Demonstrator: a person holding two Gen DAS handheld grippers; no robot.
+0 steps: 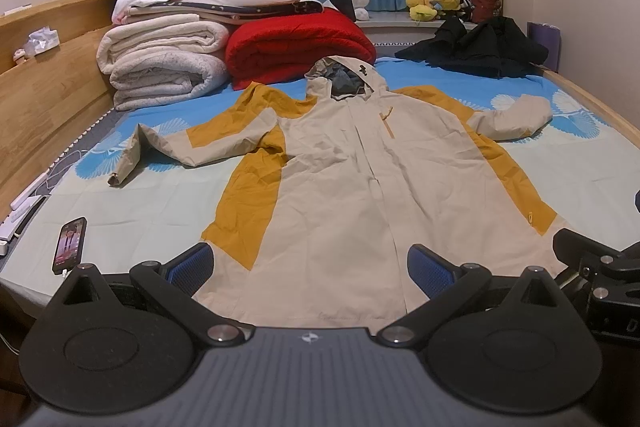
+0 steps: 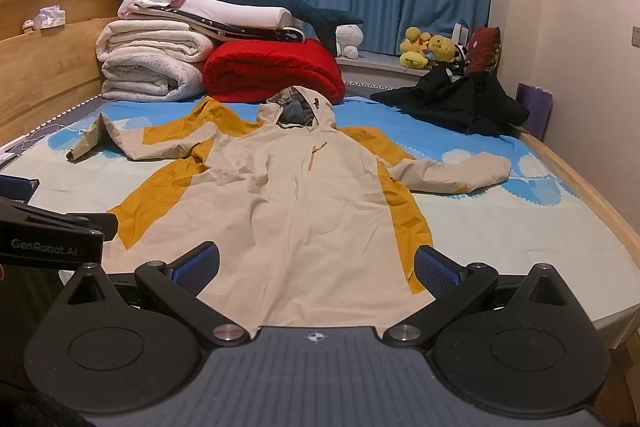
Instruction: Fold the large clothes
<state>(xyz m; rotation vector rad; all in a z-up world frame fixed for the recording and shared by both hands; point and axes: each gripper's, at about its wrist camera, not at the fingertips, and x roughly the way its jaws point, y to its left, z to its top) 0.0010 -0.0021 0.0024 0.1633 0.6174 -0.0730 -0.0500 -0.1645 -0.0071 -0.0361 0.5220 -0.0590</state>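
Note:
A beige and mustard hooded jacket lies flat and face up on the bed, hood away from me, both sleeves spread out to the sides. It also shows in the right wrist view. My left gripper is open and empty, hovering just above the jacket's bottom hem. My right gripper is open and empty too, above the hem a little to the right. The right gripper's body shows at the right edge of the left wrist view.
Folded white blankets and a red blanket are stacked at the bed's far left. A black garment lies far right. A phone lies at the bed's near left. Wooden bed frame runs along the left.

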